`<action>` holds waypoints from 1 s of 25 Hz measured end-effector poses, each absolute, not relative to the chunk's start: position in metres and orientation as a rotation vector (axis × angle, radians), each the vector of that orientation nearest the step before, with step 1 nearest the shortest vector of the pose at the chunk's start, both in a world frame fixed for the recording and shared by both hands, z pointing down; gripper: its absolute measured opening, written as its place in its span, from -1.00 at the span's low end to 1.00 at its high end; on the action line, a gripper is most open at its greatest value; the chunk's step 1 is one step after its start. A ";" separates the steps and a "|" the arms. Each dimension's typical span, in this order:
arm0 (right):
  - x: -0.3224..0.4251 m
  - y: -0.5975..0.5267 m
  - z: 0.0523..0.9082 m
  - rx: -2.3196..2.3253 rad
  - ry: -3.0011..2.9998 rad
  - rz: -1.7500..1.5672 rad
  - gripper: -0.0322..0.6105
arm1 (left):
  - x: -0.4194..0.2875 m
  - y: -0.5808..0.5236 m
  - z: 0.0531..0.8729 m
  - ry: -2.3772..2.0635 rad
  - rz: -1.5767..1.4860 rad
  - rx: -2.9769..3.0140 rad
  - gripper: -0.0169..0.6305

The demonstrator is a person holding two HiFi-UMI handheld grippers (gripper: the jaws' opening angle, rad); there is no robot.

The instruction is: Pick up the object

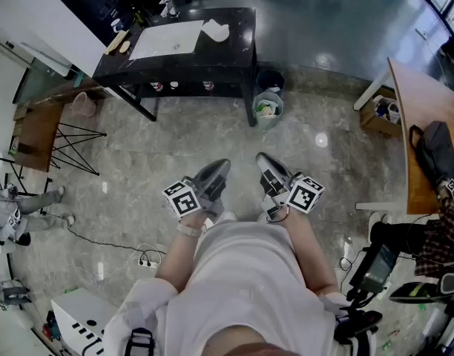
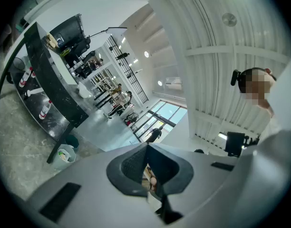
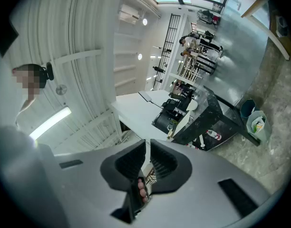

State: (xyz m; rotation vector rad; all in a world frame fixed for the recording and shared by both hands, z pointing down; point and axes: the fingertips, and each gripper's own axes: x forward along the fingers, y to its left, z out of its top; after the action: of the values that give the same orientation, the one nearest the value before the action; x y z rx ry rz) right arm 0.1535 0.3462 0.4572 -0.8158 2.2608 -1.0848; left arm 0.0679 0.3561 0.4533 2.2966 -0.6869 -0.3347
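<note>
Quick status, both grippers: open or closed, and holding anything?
Left gripper: closed, empty.
Right gripper: closed, empty.

My head camera looks steeply down from standing height; the black table (image 1: pixel 227 58) sits far off at 12 o'clock. Cameras on the left gripper (image 1: pixel 224 165) and right gripper (image 1: pixel 262 158) ride close behind the jaws, rolled sideways, and face that same table and the bin (image 1: pixel 268 108).
</note>
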 end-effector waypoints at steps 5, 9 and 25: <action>0.153 0.354 0.450 -0.816 2.260 -1.080 -0.82 | 0.071 0.365 0.451 -0.678 -0.341 2.297 -0.93; 0.154 0.353 0.451 -0.810 2.248 -1.096 -0.82 | 0.077 0.365 0.451 -0.685 -0.314 2.302 -0.93; 0.215 0.341 0.462 -0.810 2.233 -1.061 -0.82 | 0.126 0.350 0.467 -0.729 -0.247 2.294 -0.93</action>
State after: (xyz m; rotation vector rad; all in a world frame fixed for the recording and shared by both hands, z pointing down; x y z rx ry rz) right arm 0.2146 0.3410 0.4615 -0.8099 2.2335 -1.0607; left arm 0.1264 0.3503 0.4672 2.2939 -0.7292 -0.2468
